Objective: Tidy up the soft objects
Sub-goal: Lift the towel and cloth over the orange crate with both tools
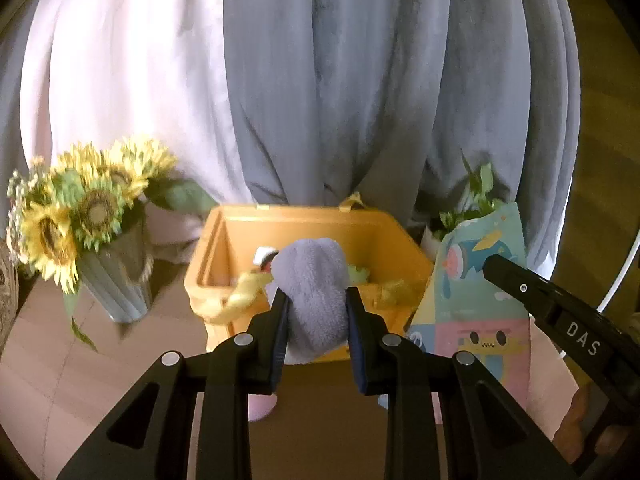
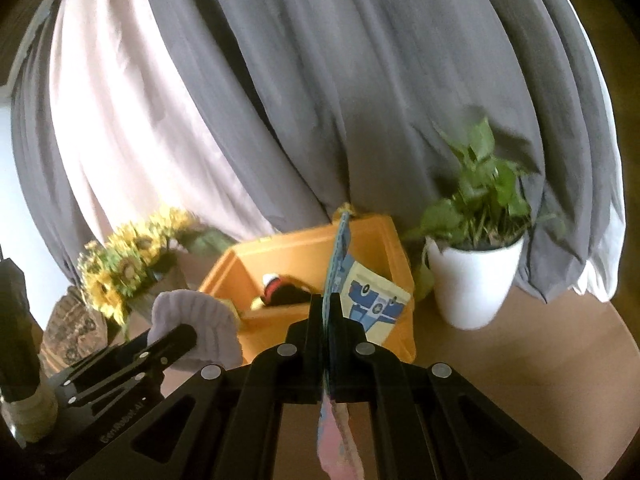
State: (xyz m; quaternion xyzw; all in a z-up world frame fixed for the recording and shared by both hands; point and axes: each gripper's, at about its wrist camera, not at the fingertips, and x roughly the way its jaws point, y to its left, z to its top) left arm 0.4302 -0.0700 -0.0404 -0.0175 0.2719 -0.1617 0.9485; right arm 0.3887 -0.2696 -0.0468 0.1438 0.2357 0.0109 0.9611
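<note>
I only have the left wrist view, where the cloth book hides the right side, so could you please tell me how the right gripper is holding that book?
Observer: The right gripper is shut on the cloth book, which stands edge-on between its fingers.
Operator: Thank you. What stands behind the book?
Observer: A white plant pot, just right of the yellow box.
Operator: And what lies deep in the box?
Observer: A dark plush toy with a red-and-white part, beyond the lavender plush in your left gripper.
</note>
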